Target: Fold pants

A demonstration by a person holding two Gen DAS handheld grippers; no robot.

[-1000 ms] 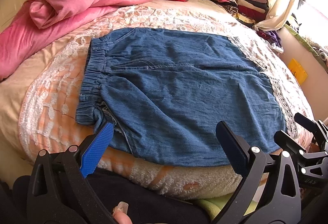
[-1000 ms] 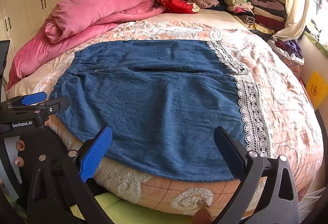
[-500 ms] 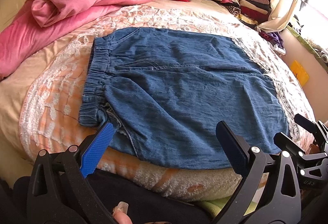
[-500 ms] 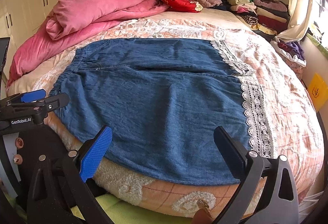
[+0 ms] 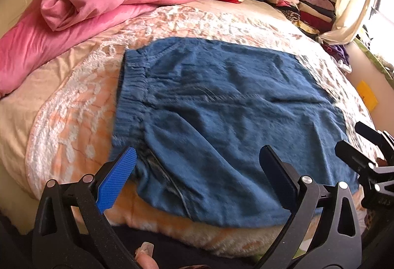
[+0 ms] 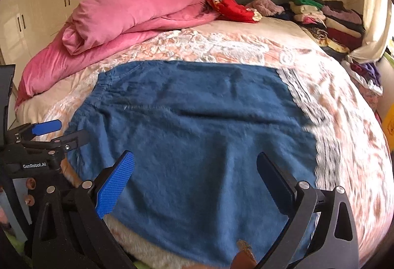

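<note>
Denim pants (image 5: 229, 116) flat on bed, between both spread grippers' fingers

Motion-blurred throughout: pants (image 6: 197, 136) weave and lace trim (image 6: 327, 146) smeared, near hem cut behind the right tool (image 6: 194, 179) frame, folded clothes stack (image 5: 303, 2) too small to itemise, fingertip (image 5: 145, 259) cropped at bottom edge.

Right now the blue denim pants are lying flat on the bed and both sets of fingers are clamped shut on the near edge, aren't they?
Not quite. The denim pants do lie flat on the bed, but neither gripper is clamped. In the right wrist view the right gripper has its fingers wide apart, gripping nothing. The left wrist view shows the left gripper open as well.
</note>
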